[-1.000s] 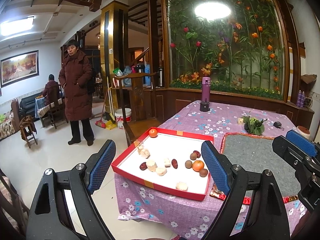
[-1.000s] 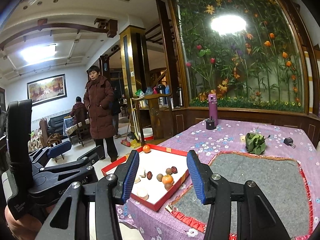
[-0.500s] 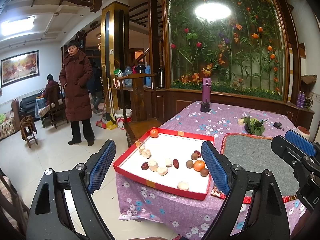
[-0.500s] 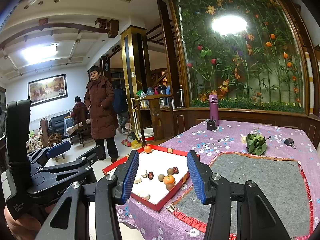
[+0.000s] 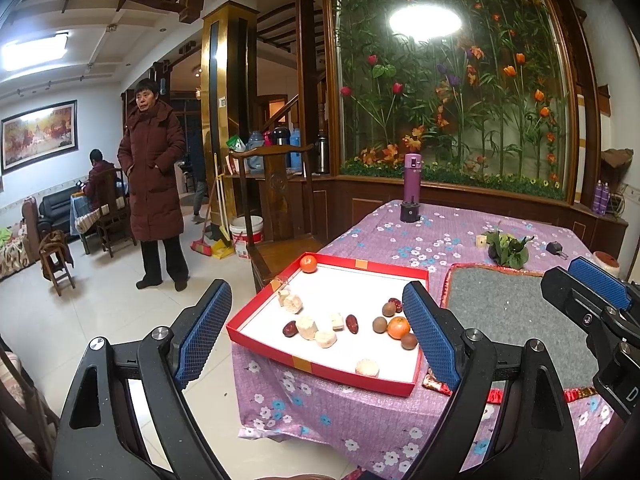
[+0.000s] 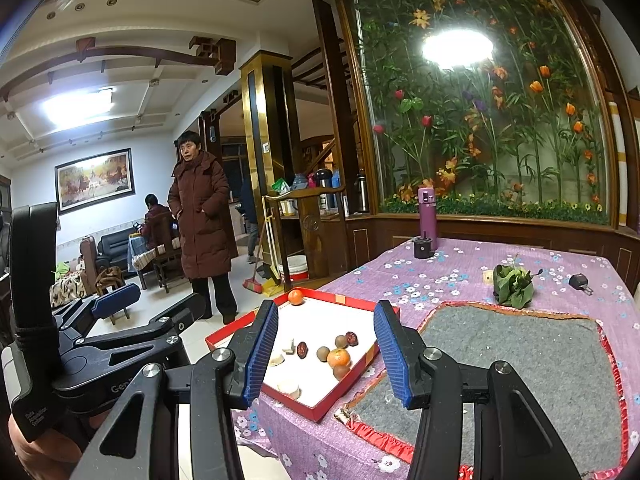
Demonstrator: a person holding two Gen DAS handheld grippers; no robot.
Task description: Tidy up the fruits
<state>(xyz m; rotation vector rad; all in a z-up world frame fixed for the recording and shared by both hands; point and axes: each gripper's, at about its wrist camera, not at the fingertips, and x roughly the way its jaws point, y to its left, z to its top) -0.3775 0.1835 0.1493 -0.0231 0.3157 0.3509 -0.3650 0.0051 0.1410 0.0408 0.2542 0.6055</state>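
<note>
Both your grippers hang short of the table edge with nothing in them. Your left gripper [image 5: 316,332] has its blue pads spread wide; your right gripper [image 6: 326,354] is parted less, and between its pads there's only air. The fruit sits in the red tray [image 5: 320,364] on the purple floral tablecloth [image 5: 440,236]: one tangerine [image 5: 308,263] up in the far corner, another tangerine [image 5: 399,327] among brown longans and red dates, pale chunks scattered left of them. The grey felt mat [image 5: 516,316] lies just beside the tray.
</note>
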